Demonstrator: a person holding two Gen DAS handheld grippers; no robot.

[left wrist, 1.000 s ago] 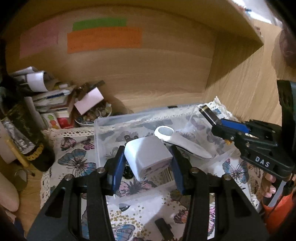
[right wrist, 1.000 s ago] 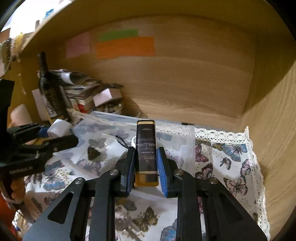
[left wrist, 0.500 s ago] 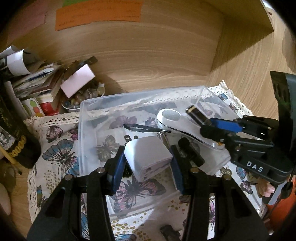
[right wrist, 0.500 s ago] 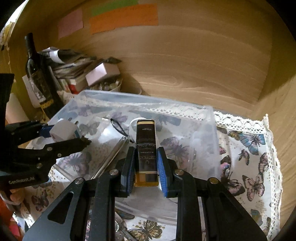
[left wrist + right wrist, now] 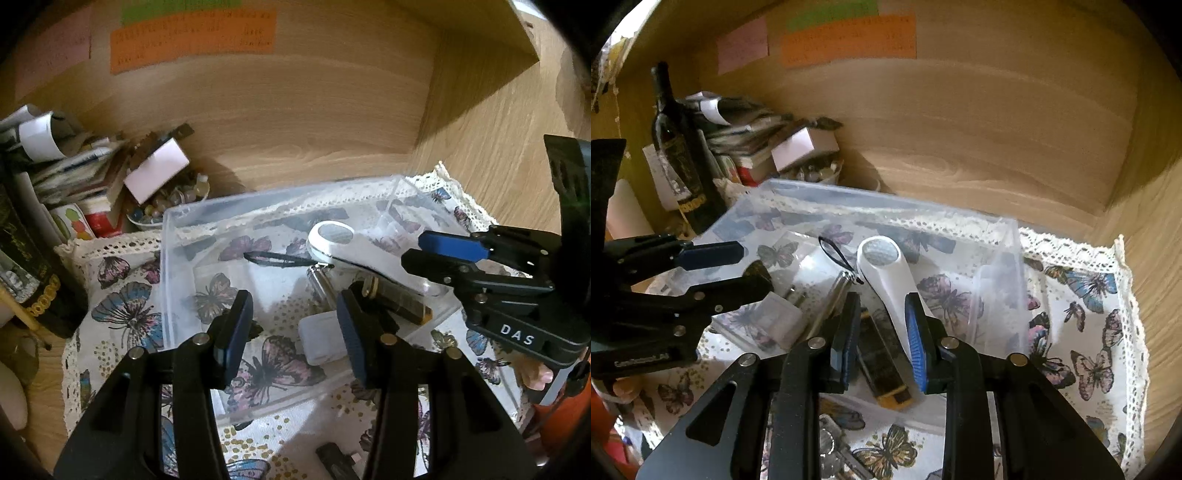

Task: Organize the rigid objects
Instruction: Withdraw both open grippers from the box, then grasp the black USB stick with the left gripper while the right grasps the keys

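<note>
From my left wrist camera, my left gripper [image 5: 293,332] hangs with its jaws spread wide and empty over a clear plastic bin [image 5: 192,218]. A white charger block [image 5: 319,341] lies on the bin floor just beyond my fingertips, near a white magnifier [image 5: 347,245].

From my right wrist camera, my right gripper [image 5: 882,338] is also spread and holds nothing. A dark, gold-ended rectangular bottle [image 5: 882,363] lies in the bin between my fingers, beside the magnifier's handle.

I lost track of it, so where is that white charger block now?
In the left wrist view the white charger block lies inside the clear bin, beside the dark perfume bottle.
</note>
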